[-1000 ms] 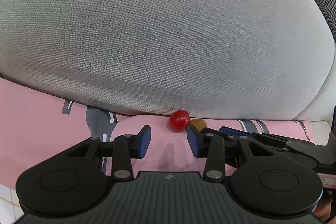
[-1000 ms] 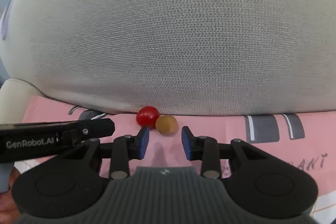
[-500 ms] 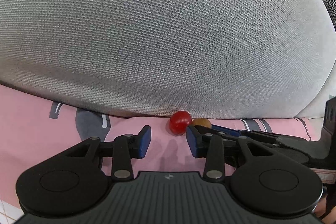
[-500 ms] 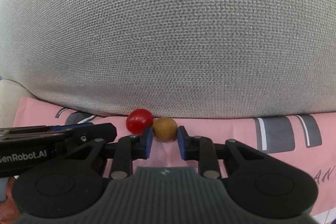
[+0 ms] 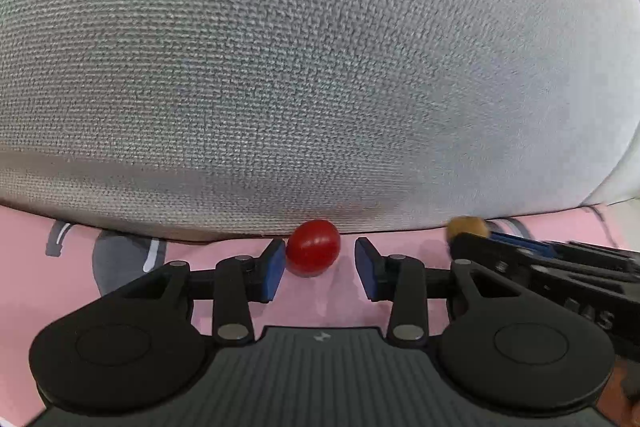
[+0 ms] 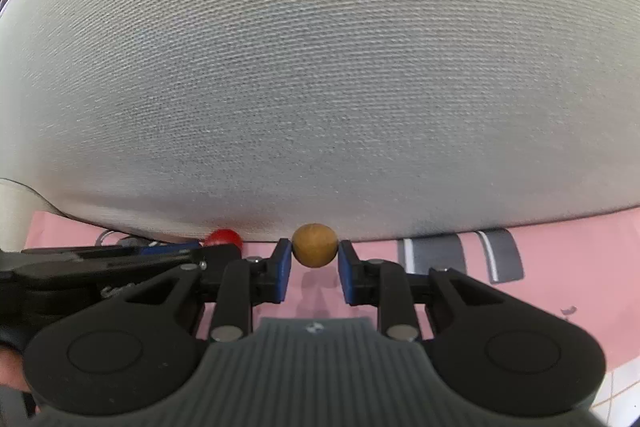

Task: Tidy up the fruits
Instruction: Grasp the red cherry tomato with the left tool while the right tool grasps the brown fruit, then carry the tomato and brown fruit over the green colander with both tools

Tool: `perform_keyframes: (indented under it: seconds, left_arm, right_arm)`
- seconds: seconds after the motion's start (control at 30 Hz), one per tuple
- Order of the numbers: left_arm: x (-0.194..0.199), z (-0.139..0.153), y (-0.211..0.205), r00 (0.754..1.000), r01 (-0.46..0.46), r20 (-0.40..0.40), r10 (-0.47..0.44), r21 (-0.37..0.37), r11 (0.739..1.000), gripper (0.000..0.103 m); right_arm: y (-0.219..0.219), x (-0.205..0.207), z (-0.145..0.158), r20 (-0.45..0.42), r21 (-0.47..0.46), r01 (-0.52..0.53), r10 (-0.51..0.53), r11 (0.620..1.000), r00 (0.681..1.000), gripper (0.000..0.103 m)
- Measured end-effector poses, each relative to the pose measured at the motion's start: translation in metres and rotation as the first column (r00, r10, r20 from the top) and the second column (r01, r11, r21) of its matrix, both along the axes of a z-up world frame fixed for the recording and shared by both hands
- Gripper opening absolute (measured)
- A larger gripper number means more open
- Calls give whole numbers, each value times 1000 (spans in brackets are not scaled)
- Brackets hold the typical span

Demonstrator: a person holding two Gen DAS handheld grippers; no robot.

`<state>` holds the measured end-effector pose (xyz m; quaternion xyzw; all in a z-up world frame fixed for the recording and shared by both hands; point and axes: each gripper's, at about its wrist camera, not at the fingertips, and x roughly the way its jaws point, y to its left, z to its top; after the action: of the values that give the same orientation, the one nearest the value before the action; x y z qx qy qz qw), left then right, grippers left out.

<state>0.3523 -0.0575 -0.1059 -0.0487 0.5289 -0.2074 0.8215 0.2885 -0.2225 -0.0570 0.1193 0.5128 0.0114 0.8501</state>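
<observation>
Grey woven cushion point(image 5: 300, 67) fills nearly the whole far view, bulging over a pink cloth point(image 5: 312, 299) printed with grey shapes. Down at the seam where cushion meets cloth, the red fruit point(image 5: 313, 247) sits on the pink, and the left gripper point(image 5: 320, 265) has its blue pads either side of it, spread wide: the left pad looks to be touching the fruit, the right one stands clear. Nothing gripped there. Over on the right, the right gripper point(image 6: 314, 261) has the brown fruit point(image 6: 314, 245) pinched between its two blue pads, both pressed against its sides. From that camera the red fruit point(image 6: 223, 237) peeks out just left, behind the other tool's black arm.
</observation>
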Motion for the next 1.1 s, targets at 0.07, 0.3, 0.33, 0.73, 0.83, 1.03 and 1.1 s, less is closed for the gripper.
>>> perform_keyframes:
  seconds: [0.07,0.3,0.33,0.73,0.83,1.03,1.1]
  left_arm:
    - [0,-3,-3,1000,-11,-8,11,-3,1000,45]
    - [-9,-7,-7,998,-55,-17,55,-3,998,34]
    - [-12,-3,-7,998,-58,-11,57,-9,998,34]
    - [-57,69,10,994,-70,75,75,-63,996,33]
    - [-76,95,17,992,-51,111,58,-70,996,34]
    - [-123,139,14,986,-5,168,18,-73,997,34]
    - [-139,147,9,982,15,189,-3,-62,998,34]
  right_arm:
    - [-2,-3,0,-4,3,2,-2,1000,1000,22]
    - [-2,-13,-1,-5,8,-22,22,1000,1000,22]
    - [0,-13,1,-3,6,-27,27,1000,1000,22]
    - [0,-62,56,81,-1,-103,103,995,991,22]
    - [-4,-82,73,113,0,-119,118,993,987,22]
    - [-15,-139,108,168,-1,-136,134,991,977,22]
    - [-19,-155,117,186,-10,-142,142,990,972,22]
